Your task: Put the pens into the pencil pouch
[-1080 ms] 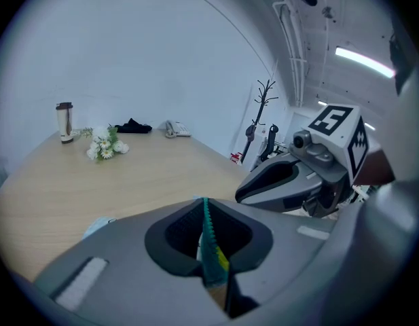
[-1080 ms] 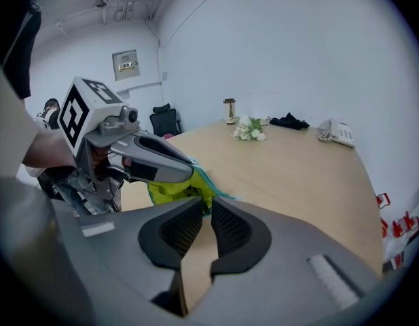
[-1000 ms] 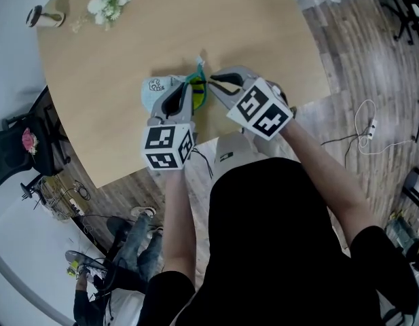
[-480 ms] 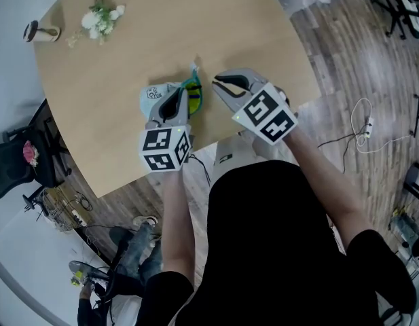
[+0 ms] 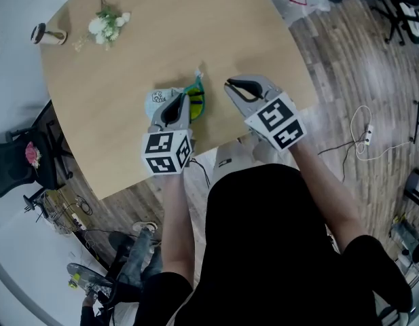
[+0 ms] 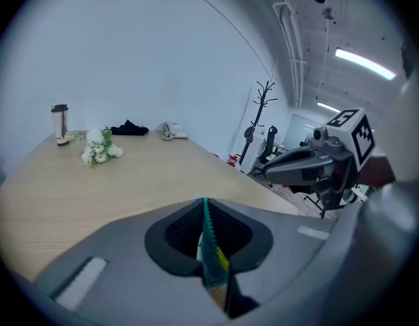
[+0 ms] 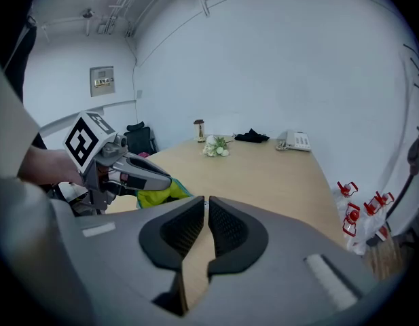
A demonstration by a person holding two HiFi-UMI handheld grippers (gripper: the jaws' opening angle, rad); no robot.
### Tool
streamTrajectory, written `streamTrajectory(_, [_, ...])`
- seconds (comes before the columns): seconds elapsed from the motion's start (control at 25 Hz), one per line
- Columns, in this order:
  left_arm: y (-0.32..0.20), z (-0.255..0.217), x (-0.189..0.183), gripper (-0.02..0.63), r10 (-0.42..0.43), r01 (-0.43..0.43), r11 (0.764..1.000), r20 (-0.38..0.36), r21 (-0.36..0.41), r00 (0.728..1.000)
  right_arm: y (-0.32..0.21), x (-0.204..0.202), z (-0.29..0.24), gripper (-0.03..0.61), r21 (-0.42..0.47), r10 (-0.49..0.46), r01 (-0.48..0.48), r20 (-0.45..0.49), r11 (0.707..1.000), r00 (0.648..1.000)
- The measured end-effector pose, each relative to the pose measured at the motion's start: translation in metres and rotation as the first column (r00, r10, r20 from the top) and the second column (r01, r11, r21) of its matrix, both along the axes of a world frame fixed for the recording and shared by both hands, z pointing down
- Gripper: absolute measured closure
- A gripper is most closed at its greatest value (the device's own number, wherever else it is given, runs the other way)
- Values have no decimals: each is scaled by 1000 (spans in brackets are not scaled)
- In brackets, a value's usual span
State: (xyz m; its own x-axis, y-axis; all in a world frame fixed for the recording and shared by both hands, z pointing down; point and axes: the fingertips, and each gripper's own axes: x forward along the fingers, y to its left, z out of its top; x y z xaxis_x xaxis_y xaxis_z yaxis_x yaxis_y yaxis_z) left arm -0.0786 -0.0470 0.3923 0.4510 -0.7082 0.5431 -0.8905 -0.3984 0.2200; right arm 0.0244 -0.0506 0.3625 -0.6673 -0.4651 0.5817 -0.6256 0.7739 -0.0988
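Green zipper edge of the pouch [image 5: 158, 99] sat pinched between the fingers of your left gripper [image 5: 178, 100], on the counter [image 5: 114, 66]. Your right gripper [image 5: 231, 84], just beside the pouch, was closing its narrow fingers on nothing. No pens showed, so zipping it shut probably came next.

My counter [image 5: 229, 32] is a pale wooden top with a rounded edge. The pouch [image 5: 159, 100] rests near my side of it. Farther off sit a bunch of white flowers [image 5: 108, 24], a lidded cup [image 5: 47, 34], a black bundle [image 6: 130, 128] and a phone [image 6: 174, 132].
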Motion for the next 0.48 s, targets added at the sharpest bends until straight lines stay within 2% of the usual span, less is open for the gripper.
streamTrajectory(0.48, [-1, -13, -9, 597, -42, 42, 999, -26, 27, 999, -2, 1, -18, 569, 17, 1, -2, 31, 1000, 1000])
